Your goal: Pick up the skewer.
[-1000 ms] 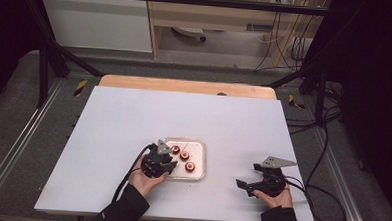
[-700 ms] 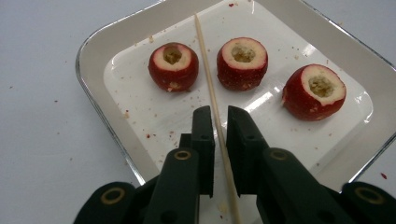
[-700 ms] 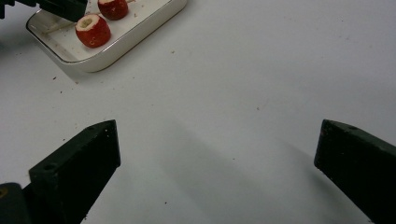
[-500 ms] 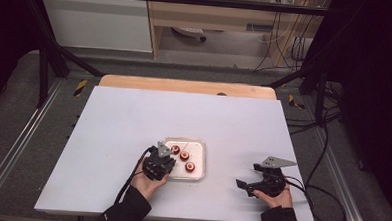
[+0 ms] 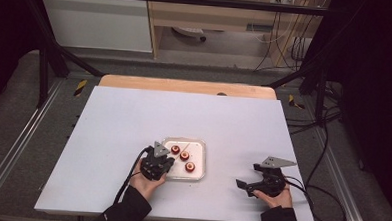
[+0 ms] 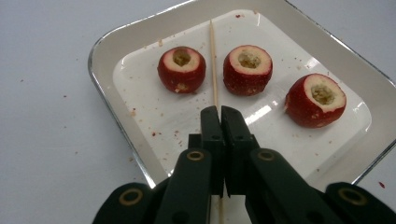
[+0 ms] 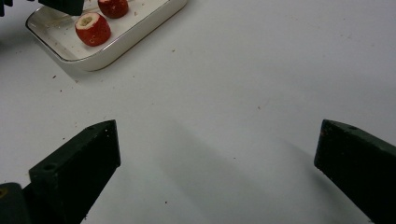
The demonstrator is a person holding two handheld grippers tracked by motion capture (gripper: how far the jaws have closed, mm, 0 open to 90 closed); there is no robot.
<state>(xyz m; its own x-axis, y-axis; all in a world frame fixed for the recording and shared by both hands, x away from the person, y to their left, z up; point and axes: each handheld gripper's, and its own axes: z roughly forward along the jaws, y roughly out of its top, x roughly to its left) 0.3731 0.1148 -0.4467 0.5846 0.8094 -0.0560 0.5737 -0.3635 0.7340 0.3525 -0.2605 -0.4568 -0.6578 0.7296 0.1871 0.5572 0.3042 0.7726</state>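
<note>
A white tray [image 5: 198,149] near the table's front holds three red cored fruits [image 6: 181,69] [image 6: 247,69] [image 6: 315,99] and a thin wooden skewer [image 6: 212,60]. The skewer lies lengthwise between the left and middle fruit. My left gripper [image 6: 219,112] is shut on the skewer's near end, low over the tray floor. In the high view it [image 5: 166,162] sits at the tray's near left corner. My right gripper [image 7: 218,135] stands wide open over bare table, to the right of the tray, with nothing between its jaws. From above, the right gripper [image 5: 247,175] is apart from the tray.
Red crumbs dot the tray floor and the white tabletop [image 5: 133,123]. The tray's rim [image 7: 140,30] and two fruits [image 7: 92,28] show at the upper left of the right gripper view. Cables trail off the table's right edge [image 5: 300,195].
</note>
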